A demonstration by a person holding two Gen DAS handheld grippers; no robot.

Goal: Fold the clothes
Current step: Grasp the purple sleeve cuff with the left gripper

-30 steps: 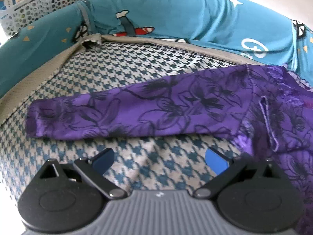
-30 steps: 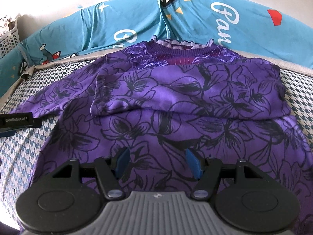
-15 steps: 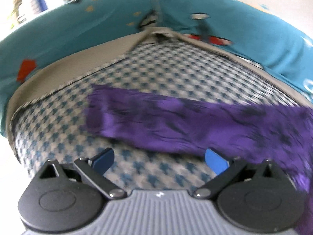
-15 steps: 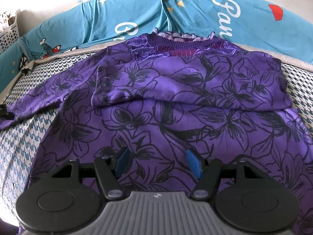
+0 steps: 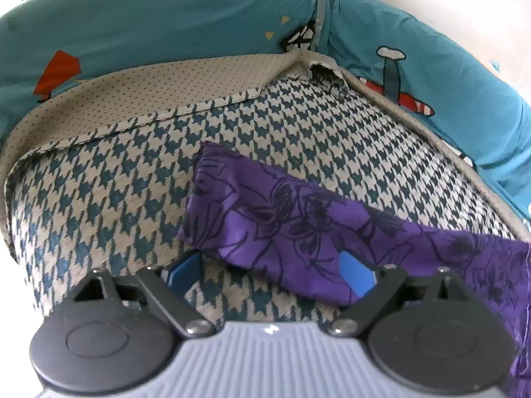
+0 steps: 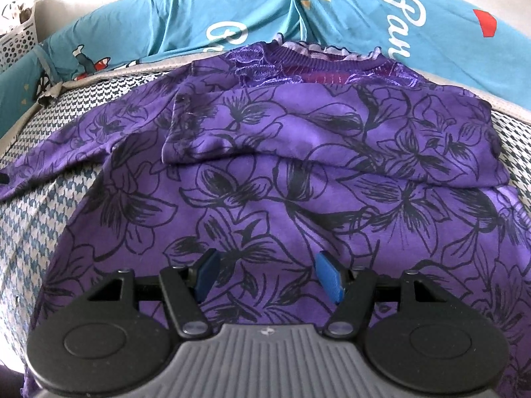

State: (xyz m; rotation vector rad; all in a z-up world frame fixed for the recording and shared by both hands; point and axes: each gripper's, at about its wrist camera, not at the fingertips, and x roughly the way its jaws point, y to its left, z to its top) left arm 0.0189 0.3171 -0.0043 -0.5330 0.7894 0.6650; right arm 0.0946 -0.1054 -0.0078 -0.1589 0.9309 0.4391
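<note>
The top (image 6: 298, 179) lies spread flat on the mat (image 6: 30, 219), with its neck at the far side, next to the cushion (image 6: 199, 10) behind the mat. One sleeve (image 6: 332, 139) is folded across its chest. The other sleeve (image 5: 282, 229) reaches out to the left over the mat. A basket (image 6: 16, 39) sits at the far left, behind the cushion.
</note>
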